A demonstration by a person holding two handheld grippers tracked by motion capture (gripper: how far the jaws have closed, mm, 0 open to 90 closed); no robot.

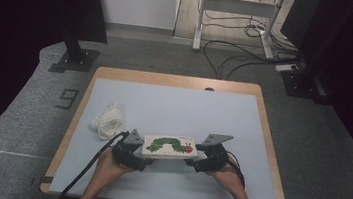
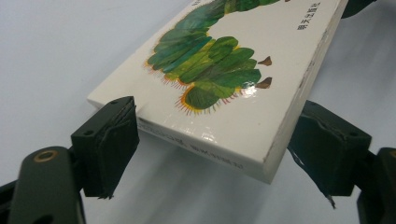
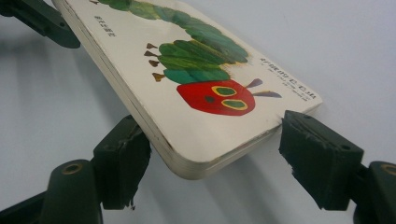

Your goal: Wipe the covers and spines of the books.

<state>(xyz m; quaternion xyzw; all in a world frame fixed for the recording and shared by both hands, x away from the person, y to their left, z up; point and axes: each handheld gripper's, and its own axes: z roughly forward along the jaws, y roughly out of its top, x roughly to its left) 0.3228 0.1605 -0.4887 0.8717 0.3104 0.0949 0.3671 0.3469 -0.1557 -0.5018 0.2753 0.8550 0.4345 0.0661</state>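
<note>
High view: caterpillar board book (image 1: 170, 146) above the blue table (image 1: 173, 109), left gripper (image 1: 134, 151) and right gripper (image 1: 204, 155) each clamped across an end. Keep level, squeeze evenly, lift together.

book's (image 2: 243, 93) far end cut off by frame edge, cover lettering (image 3: 287, 77) unreadable
</note>
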